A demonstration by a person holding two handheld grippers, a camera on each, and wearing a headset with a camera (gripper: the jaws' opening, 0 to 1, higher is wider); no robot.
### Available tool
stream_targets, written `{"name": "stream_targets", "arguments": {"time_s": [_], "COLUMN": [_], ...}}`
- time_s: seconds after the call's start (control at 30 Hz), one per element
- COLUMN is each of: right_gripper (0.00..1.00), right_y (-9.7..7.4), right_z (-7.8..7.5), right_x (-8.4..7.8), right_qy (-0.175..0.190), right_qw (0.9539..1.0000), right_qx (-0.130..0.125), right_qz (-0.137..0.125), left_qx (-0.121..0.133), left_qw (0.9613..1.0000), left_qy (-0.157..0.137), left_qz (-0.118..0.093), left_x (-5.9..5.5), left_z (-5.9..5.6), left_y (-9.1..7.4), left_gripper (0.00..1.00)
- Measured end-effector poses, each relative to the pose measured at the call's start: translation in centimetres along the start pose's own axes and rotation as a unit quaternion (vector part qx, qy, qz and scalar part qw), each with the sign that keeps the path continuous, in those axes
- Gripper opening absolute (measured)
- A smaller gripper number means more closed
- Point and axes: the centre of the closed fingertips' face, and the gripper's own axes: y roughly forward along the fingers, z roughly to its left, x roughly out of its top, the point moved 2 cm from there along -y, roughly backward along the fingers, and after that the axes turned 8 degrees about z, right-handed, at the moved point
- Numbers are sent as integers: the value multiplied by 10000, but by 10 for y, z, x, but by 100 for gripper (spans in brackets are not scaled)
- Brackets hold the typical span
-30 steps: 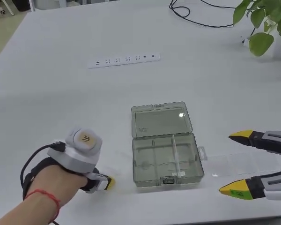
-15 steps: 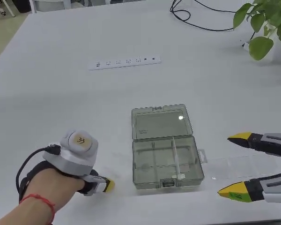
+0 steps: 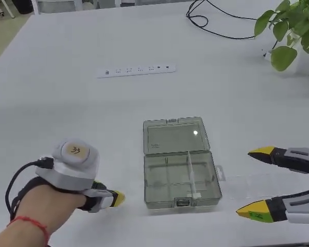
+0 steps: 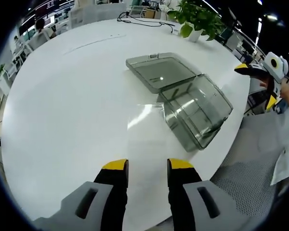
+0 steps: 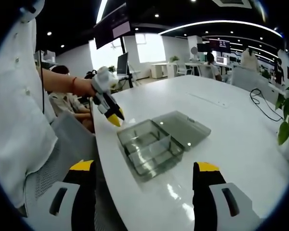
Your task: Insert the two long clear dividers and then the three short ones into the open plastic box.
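A white table (image 3: 67, 103) carries a power strip (image 3: 136, 70) at 11 o'clock from the box (image 3: 180, 175). A black cable (image 3: 216, 25) and a leafy plant (image 3: 291, 31) lie toward 1 o'clock. The right gripper view shows an open office around the table, with desks, screens and ceiling lights.

The box sits open near the front edge, its lid (image 3: 175, 135) laid flat at its 12 o'clock side. One clear divider (image 3: 189, 172) stands inside, running front to back.

The left gripper (image 3: 116, 198) is low over the table at the box's 9 o'clock, well apart from it. Its jaws are a little apart with nothing between them. A clear flat piece (image 4: 144, 115) lies on the table ahead of them, just beside the box.

The right gripper (image 3: 252, 181) is at the box's 3 o'clock with its jaws spread wide and empty. Faint clear pieces (image 3: 242, 182) lie on the table between box and jaws; how many I cannot tell.
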Motion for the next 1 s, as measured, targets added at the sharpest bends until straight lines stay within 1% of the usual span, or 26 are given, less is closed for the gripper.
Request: {"name": "stream_targets", "arguments": {"time_s": [0.13, 0.17, 0.23, 0.33, 0.4, 0.43, 0.47, 0.53, 0.63, 0.67, 0.7, 0.77, 0.83, 0.87, 0.97, 1.0], "right_gripper": [83, 83, 82, 80, 79, 78, 77, 74, 72, 71, 70, 67, 64, 63, 57, 54], "right_y": [-2, -2, -4, -4, -4, -4, -4, -4, -3, -3, -2, -1, 2, 3, 6, 9], "right_z": [1, 0, 1, 2, 3, 3, 3, 5, 5, 6, 6, 8, 11, 11, 13, 13], "right_x": [5, 7, 12, 18, 25, 27, 29, 40, 51, 55, 60, 65, 77, 80, 87, 90], "right_qy": [108, 134, 190, 335, 284, 320, 525, 459, 764, 750, 747, 792, 906, 961, 1085, 1170], "right_qw": [9999, 9999, 9997, 9993, 9993, 9992, 9984, 9984, 9962, 9962, 9960, 9955, 9936, 9928, 9910, 9900], "right_qx": [-36, -50, -74, -83, -120, -123, -117, -109, -85, -103, -126, -104, -80, -81, -104, -136], "right_qz": [-39, -53, -139, -121, -193, -193, -146, -327, -403, -435, -468, -516, -668, -705, -773, -778], "left_qx": [-114, -119, -160, -262, -356, -395, -434, -548, -705, -769, -858, -928, -1024, -1091, -1194, -1250], "left_qw": [9995, 9995, 9990, 9978, 9964, 9958, 9951, 9930, 9900, 9887, 9867, 9853, 9831, 9815, 9789, 9772], "left_qy": [-134, -129, -156, -233, -294, -309, -329, -399, -448, -471, -526, -528, -536, -553, -545, -557], "left_qz": [-245, -273, -383, -570, -709, -761, -820, -964, -1140, -1195, -1278, -1330, -1423, -1474, -1567, -1622], "left_x": [7, 8, 12, 18, 23, 25, 27, 34, 43, 45, 49, 52, 57, 59, 64, 66], "left_z": [-3, -4, -6, -12, -17, -19, -21, -27, -37, -40, -44, -48, -56, -59, -66, -70], "left_y": [-9, -11, -15, -22, -26, -28, -29, -32, -36, -37, -39, -41, -43, -45, -47, -48], "left_gripper": [30, 30, 30, 30, 30, 30, 30, 30, 30, 30, 30, 30, 30, 30, 30, 30]}}
